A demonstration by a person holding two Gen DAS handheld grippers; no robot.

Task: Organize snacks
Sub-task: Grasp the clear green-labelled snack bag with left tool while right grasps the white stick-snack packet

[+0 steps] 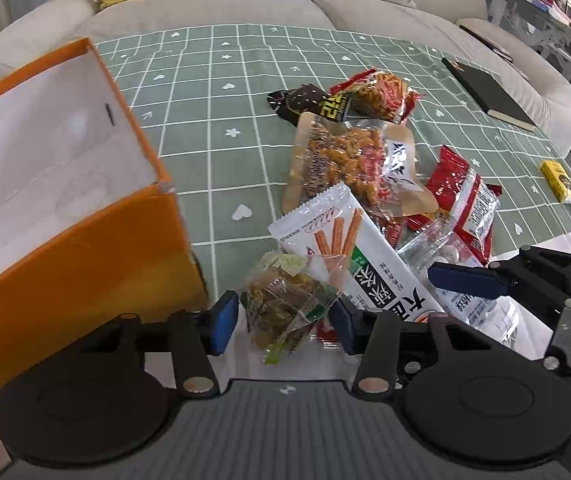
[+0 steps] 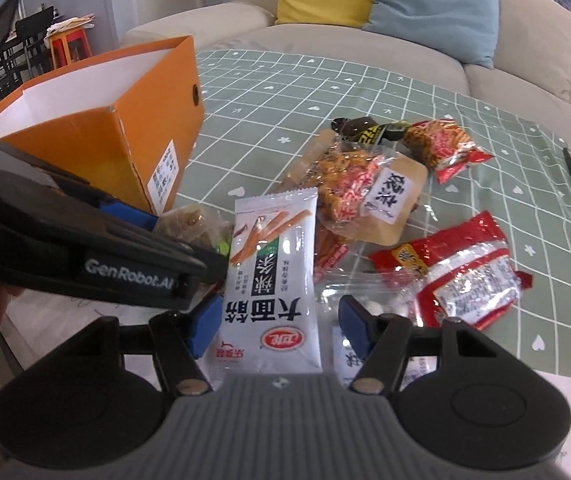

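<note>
My left gripper point(image 1: 283, 322) is shut on a small clear packet of brownish-green snack point(image 1: 285, 304), its blue pads against both side edges. The packet lies at the near end of the snack pile, just right of an open orange box point(image 1: 85, 260) with a white inside. A long white packet printed with orange sticks point(image 2: 273, 300) lies between the pads of my right gripper point(image 2: 279, 328). That gripper is open, with a gap on the packet's right side. One right fingertip point(image 1: 465, 280) rests over a clear bag. The orange box point(image 2: 97, 140) stands behind the left gripper's pad point(image 2: 129, 210).
More snacks lie on the green checked tablecloth point(image 1: 213, 80): a tan packet point(image 1: 349, 160), a dark wrapper point(image 1: 305, 100), a red packet point(image 1: 377, 92), a red-and-clear bag point(image 1: 465, 208). A black notebook point(image 1: 489, 96) and a yellow box point(image 1: 559, 176) sit right. A sofa stands behind.
</note>
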